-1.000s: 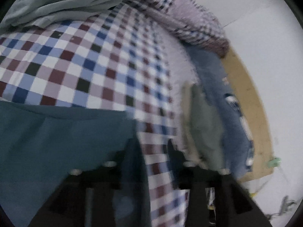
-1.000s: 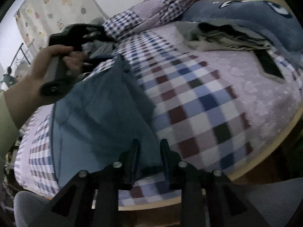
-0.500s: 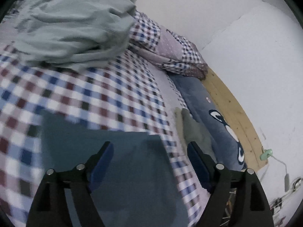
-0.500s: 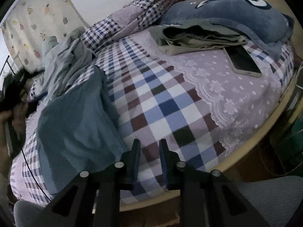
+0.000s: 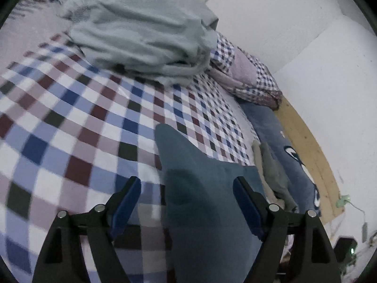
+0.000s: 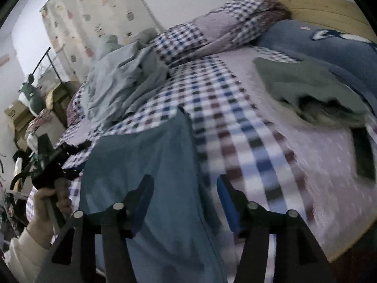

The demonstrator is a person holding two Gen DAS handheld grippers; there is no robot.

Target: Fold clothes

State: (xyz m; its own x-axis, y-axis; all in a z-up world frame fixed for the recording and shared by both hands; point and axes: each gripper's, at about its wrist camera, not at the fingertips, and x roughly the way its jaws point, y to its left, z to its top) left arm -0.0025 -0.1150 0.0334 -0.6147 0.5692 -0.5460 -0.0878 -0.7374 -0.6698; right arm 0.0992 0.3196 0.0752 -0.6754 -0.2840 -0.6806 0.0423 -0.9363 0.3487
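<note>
Both tools, left tool (image 5: 187, 188) and right tool (image 6: 186, 188), gape over the teal garment (image 6: 150, 165).

No legible text, label, brand, number or sign found in either view; all surfaces carry patterns only.

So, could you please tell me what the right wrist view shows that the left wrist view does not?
Only the right wrist view shows the printed curtain, the person's hand holding the left gripper, and a dark flat object. Only the left wrist view shows a green item by the wall. Both show the teal garment, grey-green pile and checked bedspread.
</note>
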